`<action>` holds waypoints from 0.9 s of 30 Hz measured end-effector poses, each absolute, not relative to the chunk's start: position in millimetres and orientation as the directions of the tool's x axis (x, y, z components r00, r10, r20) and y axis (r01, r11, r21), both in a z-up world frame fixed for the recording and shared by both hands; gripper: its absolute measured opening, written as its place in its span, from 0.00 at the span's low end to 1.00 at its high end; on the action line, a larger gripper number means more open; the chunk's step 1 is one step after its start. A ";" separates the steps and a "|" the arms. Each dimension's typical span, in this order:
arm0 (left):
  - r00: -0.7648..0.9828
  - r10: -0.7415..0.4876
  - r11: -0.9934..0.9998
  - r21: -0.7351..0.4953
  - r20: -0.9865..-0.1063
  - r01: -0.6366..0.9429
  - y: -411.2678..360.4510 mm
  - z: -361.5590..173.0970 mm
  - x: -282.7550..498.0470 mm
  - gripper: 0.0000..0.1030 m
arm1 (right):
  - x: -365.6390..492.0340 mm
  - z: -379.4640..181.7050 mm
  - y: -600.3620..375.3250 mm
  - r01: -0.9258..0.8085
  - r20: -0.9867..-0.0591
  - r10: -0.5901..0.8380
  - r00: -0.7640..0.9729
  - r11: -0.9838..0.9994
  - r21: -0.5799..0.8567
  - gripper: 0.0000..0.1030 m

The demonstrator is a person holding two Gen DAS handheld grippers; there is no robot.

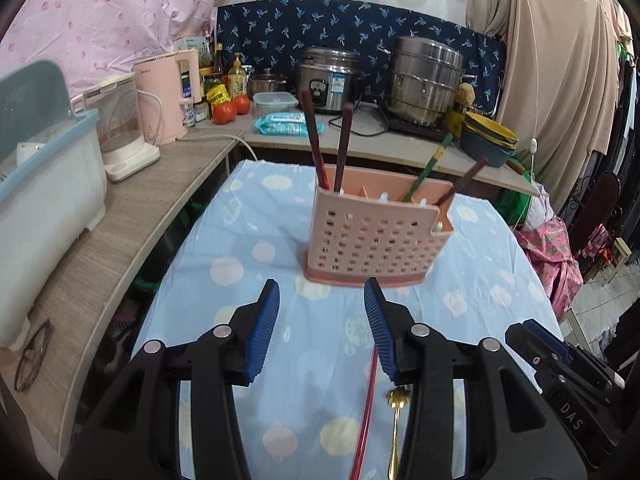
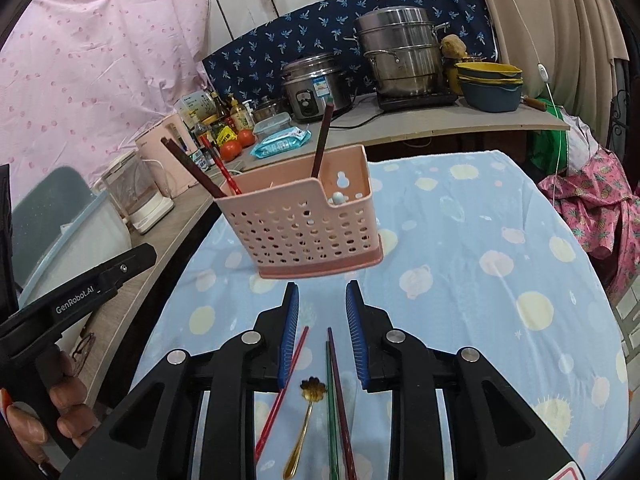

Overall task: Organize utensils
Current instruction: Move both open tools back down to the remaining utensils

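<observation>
A pink perforated utensil holder (image 1: 374, 236) (image 2: 306, 224) stands on the blue tablecloth (image 1: 248, 240) with several chopsticks (image 1: 316, 144) upright in it. On the cloth near me lie a red chopstick (image 2: 282, 392) (image 1: 366, 412), a gold spoon (image 2: 304, 420) (image 1: 397, 420), a green chopstick (image 2: 331, 408) and a dark purple chopstick (image 2: 340, 396). My left gripper (image 1: 320, 292) is open and empty, short of the holder. My right gripper (image 2: 322, 292) is open and empty, above the loose utensils, just before the holder.
A wooden counter runs along the left and back with a dish rack (image 1: 44, 184), pink kettle (image 1: 164, 96), tomatoes (image 1: 230, 110), wet wipes (image 1: 286, 124), rice cooker (image 1: 326, 80), steel steamer (image 1: 426, 80) and stacked bowls (image 1: 486, 138). Glasses (image 1: 34, 354) lie on the counter.
</observation>
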State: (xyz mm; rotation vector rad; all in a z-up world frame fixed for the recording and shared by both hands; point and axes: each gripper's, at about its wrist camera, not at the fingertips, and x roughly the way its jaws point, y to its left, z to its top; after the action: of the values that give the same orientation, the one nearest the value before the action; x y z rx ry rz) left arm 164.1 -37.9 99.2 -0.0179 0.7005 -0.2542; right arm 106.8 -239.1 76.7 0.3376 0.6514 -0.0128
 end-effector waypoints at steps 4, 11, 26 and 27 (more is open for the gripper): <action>0.704 -0.229 0.970 -0.100 -0.673 0.220 -33.3 81.2 152.1 0.41 | 87.7 56.3 -235.5 0.130 -0.640 0.094 0.763 0.947 0.294 0.24; 0.652 -0.209 0.972 -0.082 -0.729 0.220 -26.5 49.1 128.5 0.41 | 55.2 21.8 -231.6 0.156 -0.703 0.096 0.705 0.946 0.286 0.24; 0.517 -0.190 0.965 -0.061 -0.834 0.256 -22.3 -13.9 75.5 0.41 | 7.4 -30.7 -222.3 0.169 -0.799 0.083 0.596 0.959 0.226 0.24; 0.509 -0.191 0.964 -0.063 -0.839 0.257 -22.7 -16.9 73.1 0.41 | 5.0 -33.1 -222.1 0.169 -0.802 0.084 0.591 0.960 0.225 0.24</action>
State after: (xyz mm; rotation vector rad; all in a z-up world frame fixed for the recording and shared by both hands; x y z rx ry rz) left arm 73.2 -22.7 -16.9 0.0725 1.0007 -0.2697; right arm 5.0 -222.1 -33.1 0.2913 0.9408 -0.0500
